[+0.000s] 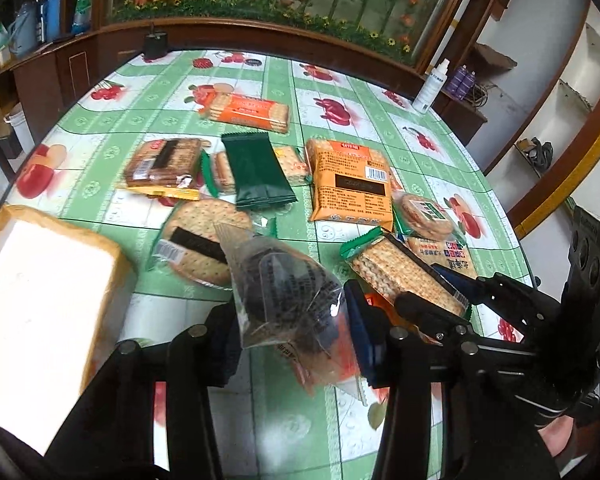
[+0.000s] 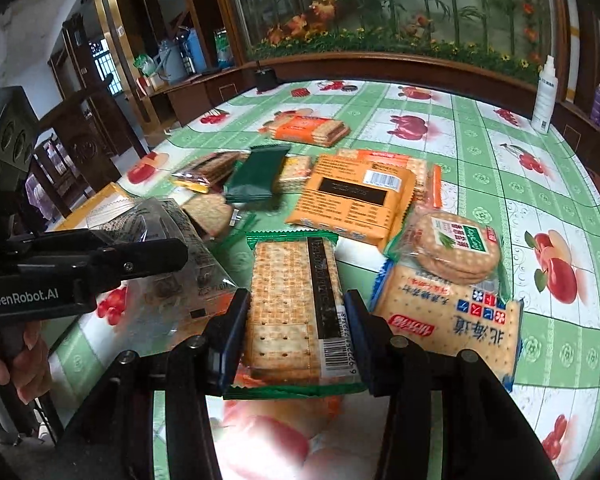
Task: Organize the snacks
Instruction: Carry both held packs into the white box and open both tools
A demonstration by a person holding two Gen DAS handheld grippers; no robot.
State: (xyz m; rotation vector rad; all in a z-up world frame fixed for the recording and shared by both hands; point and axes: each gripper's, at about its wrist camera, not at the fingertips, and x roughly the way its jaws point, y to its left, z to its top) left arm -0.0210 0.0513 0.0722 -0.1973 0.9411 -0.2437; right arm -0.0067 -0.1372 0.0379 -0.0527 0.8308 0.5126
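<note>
i am in the pick-up step: both sets of fingers are clenched on a snack each. my left fingers (image 1: 296, 332) grasp a clear packet of dark sandwich cookies (image 1: 288, 296), pads pressing its sides, the packet lifted a little clear of the bench (image 1: 100, 184). my right fingers (image 2: 296, 336) grasp a green-edged pack of square crackers (image 2: 292, 300) by its long sides, its near end raised off the cloth.

taking the orange cracker bag (image 1: 350, 184) as landmark: the cookie packet is nearer me and to its left, the square crackers nearer me and to its right, close by the round crackers in the green-label pack (image 1: 424, 216). a dark green wrapper (image 1: 256, 172) lies just left of the orange bag, and an orange-striped cracker pack (image 1: 250, 112) lies beyond it.

the one container i can see is a white box with a tan rim (image 1: 40, 312), far left of the orange bag; what i can see of its inside looks empty. i judge the next move is carrying both packs there, left first so the two tools do not collide, and setting them flat.
</note>
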